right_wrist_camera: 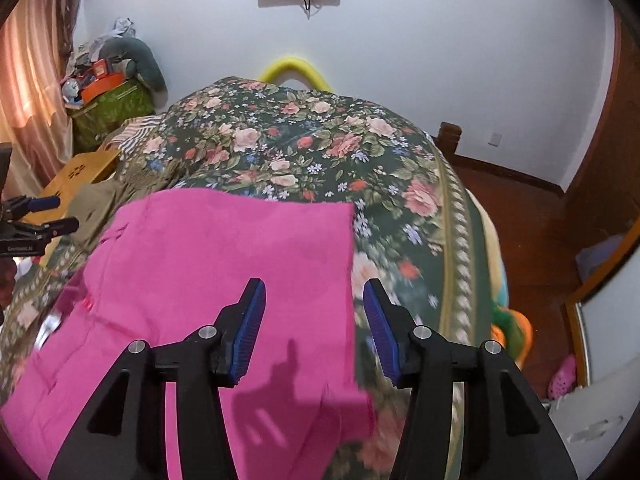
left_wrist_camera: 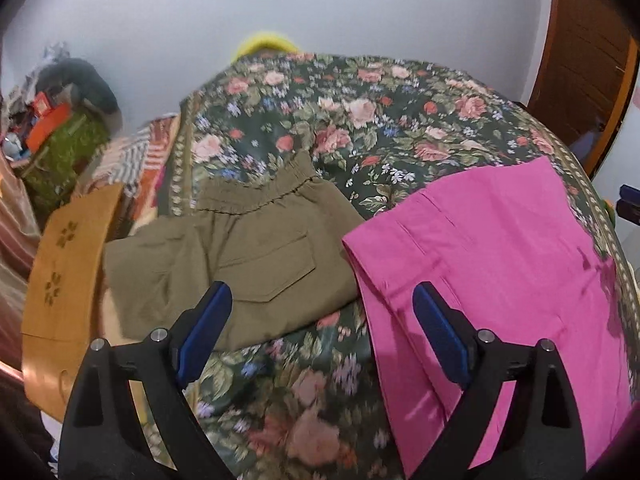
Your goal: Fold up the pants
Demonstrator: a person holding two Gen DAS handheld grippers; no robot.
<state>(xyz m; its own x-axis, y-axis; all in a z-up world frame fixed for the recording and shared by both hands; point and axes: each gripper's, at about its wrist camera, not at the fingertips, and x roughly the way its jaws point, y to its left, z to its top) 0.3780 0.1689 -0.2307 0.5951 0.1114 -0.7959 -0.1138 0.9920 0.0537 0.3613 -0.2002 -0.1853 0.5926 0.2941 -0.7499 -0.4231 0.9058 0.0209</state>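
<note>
- Two garments lie on the bed's floral cover ahead of me: the olive pants and the pink pants.
- The olive pants sit ahead and to the left of my left hand-held gripper. They look folded already, a compact block with the elastic waistband at the far edge and a flap pocket on top. I judge that piece done.
- The pink pants lie ahead and to the right of my left hand-held gripper, and directly under and ahead of my right hand-held gripper. They are spread fairly flat, apparently doubled lengthwise, with the near end running down past the bottom of both views.
- In the right wrist view their right edge passes between my right fingers, and a loose corner droops near me.
- Both hand-held grippers are released, jaws wide apart, grasping nothing, hovering above the fabric.
- As I judge it, the pink pants still need their crosswise folds, so roughly half the job is left.
- Next I would take the near end with both grippers and carry it toward the far edge.
</note>
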